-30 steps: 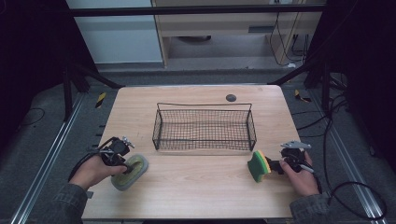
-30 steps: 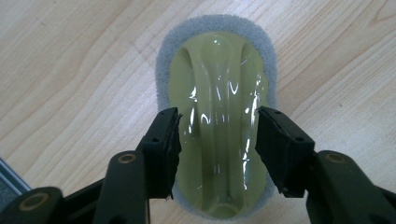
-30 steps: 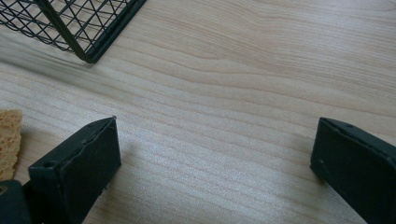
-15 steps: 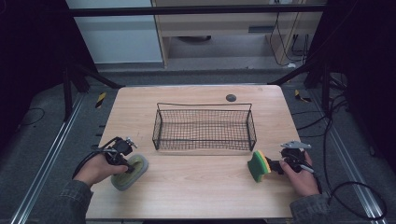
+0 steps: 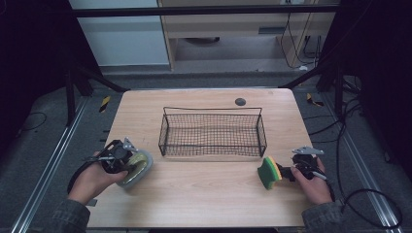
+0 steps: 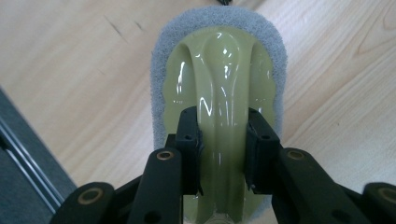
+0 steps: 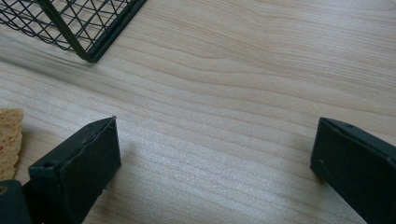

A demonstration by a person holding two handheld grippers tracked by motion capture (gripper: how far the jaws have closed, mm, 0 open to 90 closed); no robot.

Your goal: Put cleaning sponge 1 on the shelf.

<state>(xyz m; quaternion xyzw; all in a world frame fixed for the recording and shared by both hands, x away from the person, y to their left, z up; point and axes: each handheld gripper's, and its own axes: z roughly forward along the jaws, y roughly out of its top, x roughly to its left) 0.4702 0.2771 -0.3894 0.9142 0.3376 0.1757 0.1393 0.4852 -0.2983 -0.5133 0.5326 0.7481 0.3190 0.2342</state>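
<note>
The left tool [image 6: 223, 149] pinches the scrubber's [image 6: 219, 88] slick handle, which could slip out; the right tool [image 7: 215, 158] gapes empty.

The scrubber's [image 6: 219, 93] near end is hidden behind the fingers [image 6: 189, 140]; the picture's left edge crops the sponge [image 7: 9, 135].

The tool [image 7: 215, 154] gapes wide over bare table [image 7: 243, 70], basket [image 7: 70, 23] corner beyond.
</note>
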